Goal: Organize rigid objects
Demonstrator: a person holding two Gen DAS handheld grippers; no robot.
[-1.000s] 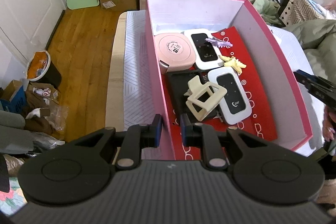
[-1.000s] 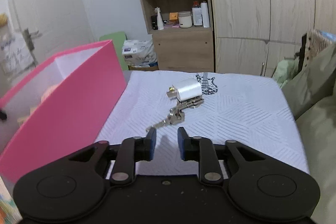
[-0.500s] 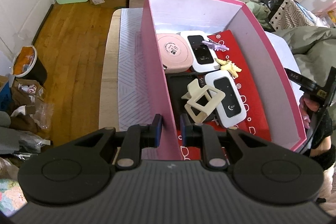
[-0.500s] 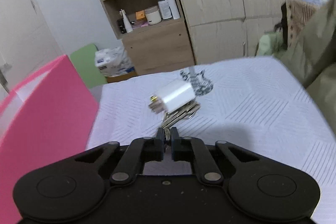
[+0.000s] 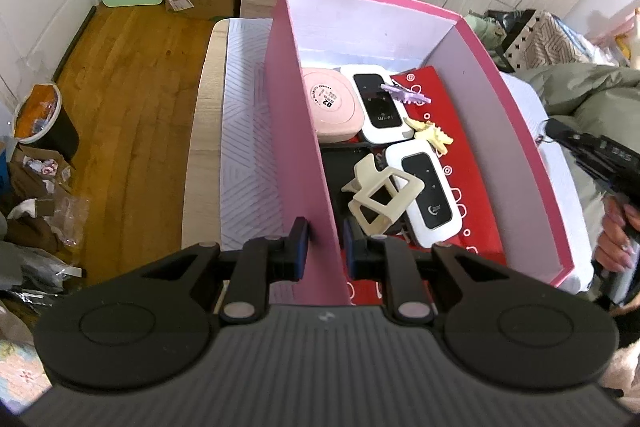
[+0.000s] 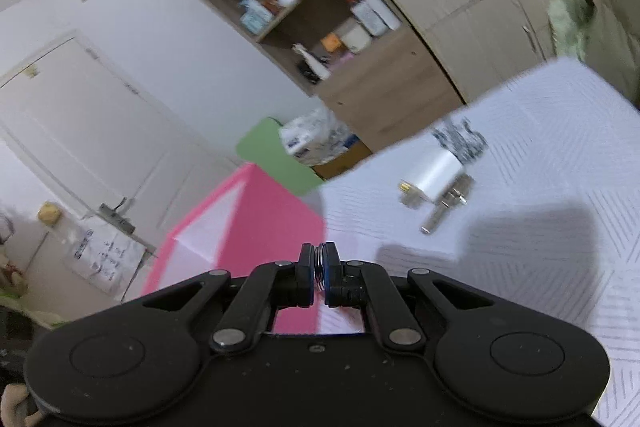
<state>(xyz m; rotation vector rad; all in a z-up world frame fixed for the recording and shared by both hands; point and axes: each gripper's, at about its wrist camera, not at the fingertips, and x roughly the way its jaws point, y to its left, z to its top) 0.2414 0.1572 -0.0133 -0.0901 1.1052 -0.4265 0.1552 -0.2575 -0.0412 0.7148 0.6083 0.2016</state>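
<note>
1. Key ring (image 6: 319,264), lying on the white cloth (image 6: 560,287) a second ago, is now clamped between the right gripper (image 6: 319,279) fingers and off the surface; keys below the ring are hidden; white charger (image 6: 434,175) stays on the cloth beside a small metal piece.
2. Right view has swung and tilted toward the pink box (image 5: 298,163); judged: carry to the box is under way, drop not yet done.
3. Left gripper (image 5: 323,247) fingers remain apart, straddling the box's near-left wall, one outside, one inside; likely steadying it.
4. Box already holds two routers, a pink case, hair clips.
</note>
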